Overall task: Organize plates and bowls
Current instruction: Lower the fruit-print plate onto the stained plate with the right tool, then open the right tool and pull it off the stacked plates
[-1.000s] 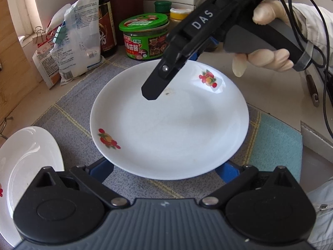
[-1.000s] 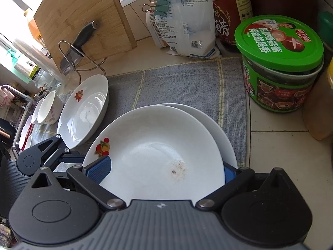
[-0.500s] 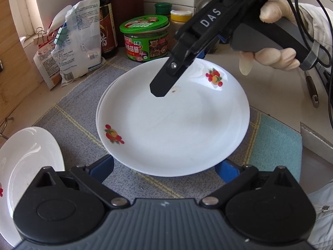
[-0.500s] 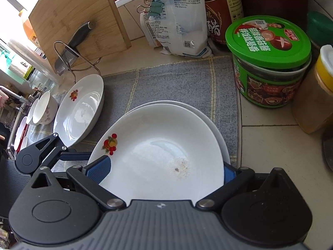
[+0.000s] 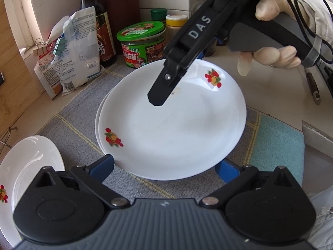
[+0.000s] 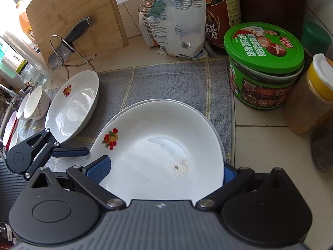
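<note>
A white plate with fruit prints (image 5: 172, 129) (image 6: 158, 150) lies on top of a second white plate (image 5: 99, 112) (image 6: 216, 133) on the grey mat (image 6: 170, 81). My right gripper (image 6: 164, 171) has its fingers either side of the top plate's near rim, one finger over it and one under; it also shows from the left wrist view (image 5: 158, 98). My left gripper (image 5: 164, 166) is open, with its blue pads at the plates' near edge. A third plate (image 6: 72, 106) (image 5: 27, 166) lies to the left, with small bowls (image 6: 34, 104) beyond it.
A green-lidded jar (image 6: 264, 64), a yellow-lidded jar (image 6: 310, 98), a dark sauce bottle (image 6: 218, 14) and clipped bags (image 6: 177, 20) line the back. A bamboo board (image 6: 72, 14) with a knife (image 6: 68, 41) in a wire rack stands at the left. A teal cloth (image 5: 278, 143) lies to the right.
The top plate has moved back and right with my right gripper, coming to lie nearly over the lower plate. My left gripper has stayed at the near edge.
</note>
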Tool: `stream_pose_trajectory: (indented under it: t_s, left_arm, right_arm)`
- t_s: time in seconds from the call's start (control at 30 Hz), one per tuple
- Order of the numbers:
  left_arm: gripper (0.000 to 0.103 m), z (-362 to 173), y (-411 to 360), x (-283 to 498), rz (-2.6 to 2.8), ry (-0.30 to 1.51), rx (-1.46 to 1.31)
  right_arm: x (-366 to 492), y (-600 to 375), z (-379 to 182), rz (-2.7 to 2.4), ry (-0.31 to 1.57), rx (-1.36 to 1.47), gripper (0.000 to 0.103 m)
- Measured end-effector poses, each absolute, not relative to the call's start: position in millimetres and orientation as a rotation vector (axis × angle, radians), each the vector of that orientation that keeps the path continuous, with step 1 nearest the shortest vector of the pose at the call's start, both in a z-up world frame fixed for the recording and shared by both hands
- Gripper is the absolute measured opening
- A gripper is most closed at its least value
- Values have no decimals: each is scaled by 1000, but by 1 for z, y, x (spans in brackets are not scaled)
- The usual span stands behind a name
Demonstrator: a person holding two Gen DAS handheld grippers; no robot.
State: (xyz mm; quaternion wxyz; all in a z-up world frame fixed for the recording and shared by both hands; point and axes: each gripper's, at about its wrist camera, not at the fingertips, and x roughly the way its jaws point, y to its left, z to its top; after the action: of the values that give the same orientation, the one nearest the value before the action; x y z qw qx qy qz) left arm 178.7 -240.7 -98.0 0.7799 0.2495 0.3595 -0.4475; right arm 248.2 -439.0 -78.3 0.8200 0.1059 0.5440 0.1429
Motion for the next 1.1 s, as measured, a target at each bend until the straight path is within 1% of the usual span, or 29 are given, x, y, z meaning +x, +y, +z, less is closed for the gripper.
stream_pose_trajectory:
  t_s: [0.53,1.0,1.1]
  left_arm:
    - [102,-96,-241,176,-958,772,529]
    - [102,-95,-235,174,-954,760,524]
    - [102,-91,-231,175,-946,753,488]
  right_arm:
    - [247,-428,-73,252,1196,143,103]
    - [250,-428,-69,187,1246,140,103]
    - [246,-430,-69,171,1242,134,103]
